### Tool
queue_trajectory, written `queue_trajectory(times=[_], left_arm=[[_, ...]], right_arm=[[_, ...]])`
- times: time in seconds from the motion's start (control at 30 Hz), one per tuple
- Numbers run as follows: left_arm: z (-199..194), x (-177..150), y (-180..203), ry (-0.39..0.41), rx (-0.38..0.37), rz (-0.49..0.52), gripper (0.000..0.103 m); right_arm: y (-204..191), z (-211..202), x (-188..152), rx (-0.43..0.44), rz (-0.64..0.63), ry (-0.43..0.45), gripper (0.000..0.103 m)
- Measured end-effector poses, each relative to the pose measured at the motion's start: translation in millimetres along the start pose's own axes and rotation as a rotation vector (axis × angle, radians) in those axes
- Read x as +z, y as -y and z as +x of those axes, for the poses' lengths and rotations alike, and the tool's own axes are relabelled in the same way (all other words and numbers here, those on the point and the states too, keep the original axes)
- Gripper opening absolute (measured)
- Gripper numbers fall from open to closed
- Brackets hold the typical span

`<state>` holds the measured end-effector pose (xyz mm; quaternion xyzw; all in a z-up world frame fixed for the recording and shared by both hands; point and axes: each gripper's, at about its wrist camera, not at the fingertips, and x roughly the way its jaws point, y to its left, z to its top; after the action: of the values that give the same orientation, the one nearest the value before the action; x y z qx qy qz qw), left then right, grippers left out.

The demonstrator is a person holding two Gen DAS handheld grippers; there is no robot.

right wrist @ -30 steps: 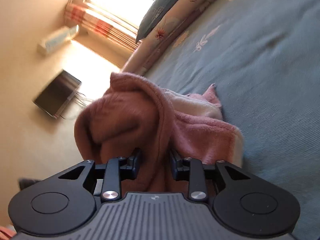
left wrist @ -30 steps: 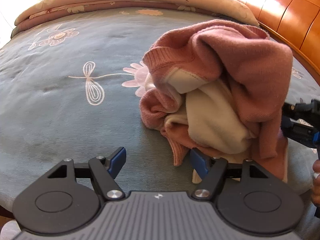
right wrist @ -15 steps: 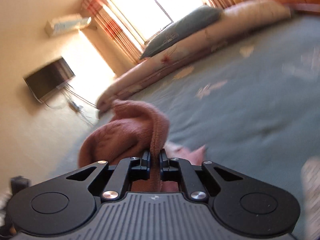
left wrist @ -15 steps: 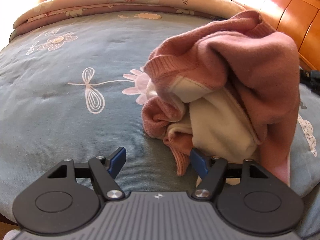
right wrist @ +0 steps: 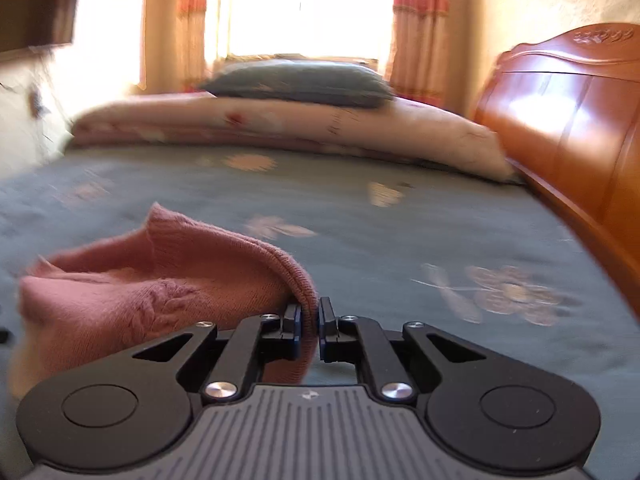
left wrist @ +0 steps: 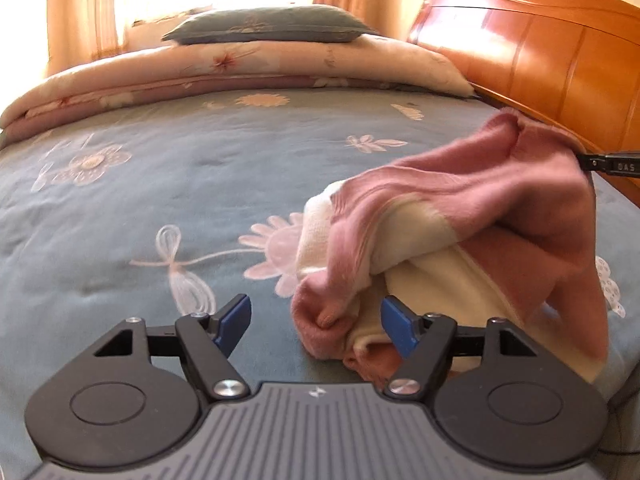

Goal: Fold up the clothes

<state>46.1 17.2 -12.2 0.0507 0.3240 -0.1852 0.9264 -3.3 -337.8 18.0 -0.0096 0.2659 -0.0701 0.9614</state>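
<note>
A pink and cream knitted sweater (left wrist: 460, 240) lies bunched on the blue flowered bedspread (left wrist: 160, 184), at the right of the left wrist view. My left gripper (left wrist: 316, 322) is open, its blue pads either side of the sweater's near pink fold, not gripping. My right gripper (right wrist: 309, 320) is shut on a pink edge of the sweater (right wrist: 160, 292) and holds it up to the right; its tip shows at the right edge of the left wrist view (left wrist: 608, 166).
A folded floral quilt (left wrist: 240, 68) with a blue pillow (left wrist: 264, 26) lies across the far end of the bed. A wooden headboard (left wrist: 560, 60) runs along the right side. A curtained window is behind.
My right gripper has closed on the sweater's pink edge and pulled it up and to the right, stretching the bundle out. My left gripper has stayed open near the sweater.
</note>
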Motion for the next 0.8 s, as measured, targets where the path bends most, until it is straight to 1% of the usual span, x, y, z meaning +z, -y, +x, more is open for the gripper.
queue_trajectory(times=[0.1, 0.2, 0.3, 0.33, 0.37, 0.43, 0.5, 0.57, 0.6, 0.63, 0.77, 0.8], left_arm=[[-1, 0, 6, 0.022, -0.055, 0.034, 0.072], [0, 3, 12, 0.044, -0.081, 0.078, 0.072], [5, 16, 9, 0.048, -0.109, 0.087, 0.072], [7, 21, 8, 0.048, -0.12, 0.087, 0.072], [8, 25, 7, 0.051, -0.129, 0.09, 0.072], [11, 32, 5, 0.058, -0.139, 0.1, 0.072], [13, 35, 6, 0.05, -0.133, 0.114, 0.072], [16, 35, 7, 0.044, -0.152, 0.131, 0.072], [18, 35, 7, 0.04, -0.165, 0.133, 0.072], [20, 35, 6, 0.034, -0.177, 0.128, 0.072], [19, 38, -3, -0.001, -0.227, 0.074, 0.072], [18, 37, -4, -0.008, -0.238, 0.074, 0.072]], right_arm=[[14, 6, -4, -0.042, 0.028, -0.052, 0.009], [19, 8, -15, -0.085, 0.017, -0.099, 0.01], [16, 10, -24, -0.068, 0.006, -0.147, 0.01], [14, 8, -24, -0.062, 0.003, -0.149, 0.01], [12, 6, -25, -0.057, 0.0, -0.149, 0.013], [11, 0, -22, -0.038, 0.015, -0.139, 0.016], [10, -10, -16, -0.001, 0.042, -0.119, 0.019], [4, -22, -7, 0.047, 0.044, -0.085, 0.03], [1, -28, -3, 0.072, 0.045, -0.067, 0.033], [-4, -31, 2, 0.11, 0.04, -0.057, 0.037], [-31, -28, 18, 0.289, 0.023, -0.045, 0.039], [-41, -23, 22, 0.321, 0.012, -0.049, 0.039]])
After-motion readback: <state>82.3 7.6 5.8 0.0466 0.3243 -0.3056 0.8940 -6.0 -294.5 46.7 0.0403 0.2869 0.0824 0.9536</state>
